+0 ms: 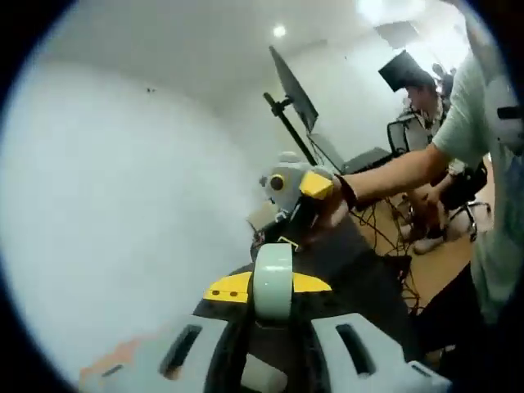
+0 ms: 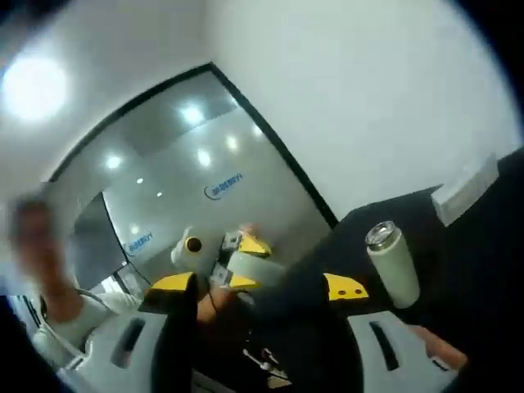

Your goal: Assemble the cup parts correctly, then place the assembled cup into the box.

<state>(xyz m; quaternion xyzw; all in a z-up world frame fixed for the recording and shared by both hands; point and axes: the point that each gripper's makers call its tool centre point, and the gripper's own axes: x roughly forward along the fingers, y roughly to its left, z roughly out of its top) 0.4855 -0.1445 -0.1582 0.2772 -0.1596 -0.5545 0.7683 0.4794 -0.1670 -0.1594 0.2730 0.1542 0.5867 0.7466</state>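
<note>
My left gripper [image 1: 271, 286] is shut on a pale green cylindrical cup part [image 1: 273, 274], held upright between its yellow-tipped jaws above a black table [image 1: 360, 278]. Beyond it a hand holds the right gripper [image 1: 296, 196], which faces back at me. In the right gripper view my right gripper [image 2: 258, 285] has its jaws set wide, and a dark blurred shape [image 2: 286, 315] lies between them; whether it is gripped is unclear. The left gripper [image 2: 239, 250] with the green part hangs just ahead. A pale green cup with a metal top [image 2: 391, 264] stands on the black table [image 2: 475, 246].
A person in a pale shirt [image 1: 483, 139] stands at the right, arm stretched out. A monitor on an arm [image 1: 293, 90] and a seated person [image 1: 422, 98] are behind. A glass wall [image 2: 180, 180] and white wall lie beyond. A hand [image 2: 434, 344] rests low right.
</note>
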